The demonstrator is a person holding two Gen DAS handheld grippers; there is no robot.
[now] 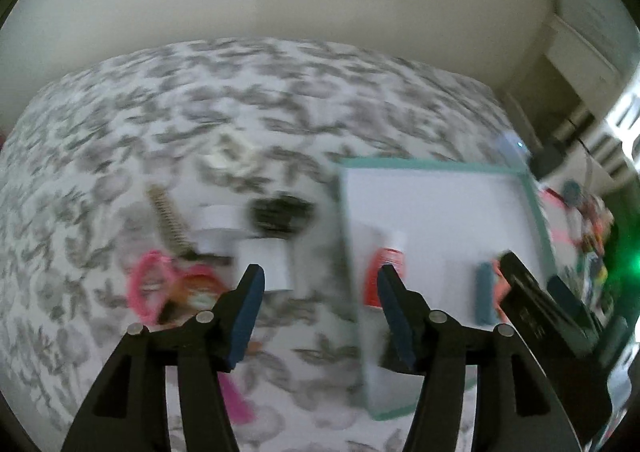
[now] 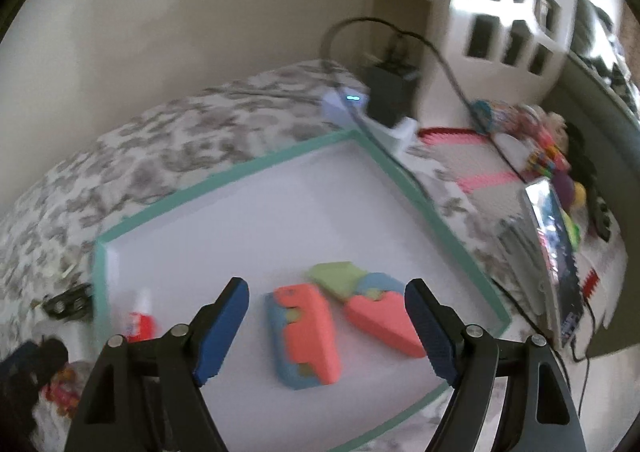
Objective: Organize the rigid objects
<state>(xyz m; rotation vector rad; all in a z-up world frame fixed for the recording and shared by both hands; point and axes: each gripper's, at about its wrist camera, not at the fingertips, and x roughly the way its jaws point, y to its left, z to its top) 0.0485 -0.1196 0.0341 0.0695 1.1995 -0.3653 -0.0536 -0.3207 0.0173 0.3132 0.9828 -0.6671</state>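
Note:
A white tray with a teal rim point(image 2: 224, 176) lies on a bed with a grey floral cover point(image 1: 200, 112). In the tray lie a coral-and-blue block point(image 2: 308, 332), a second coral-and-blue piece point(image 2: 380, 320) with a green piece point(image 2: 336, 276) beside it, and a small red-and-white bottle point(image 2: 140, 322). My right gripper point(image 2: 327, 286) hovers open above these blocks and holds nothing. My left gripper point(image 1: 320, 276) is open and empty over the tray's left rim point(image 1: 344, 236), close to the bottle point(image 1: 390, 252). The left wrist view is blurred.
Left of the tray lie a black object point(image 1: 280, 212), white cylinders point(image 1: 260, 260), a comb-like piece point(image 1: 168, 224) and pink loops point(image 1: 152, 284). Right of the tray are a silver device point(image 2: 552, 244), a cable point(image 2: 448, 64), toys point(image 2: 540, 140) and a white shelf point(image 2: 512, 4).

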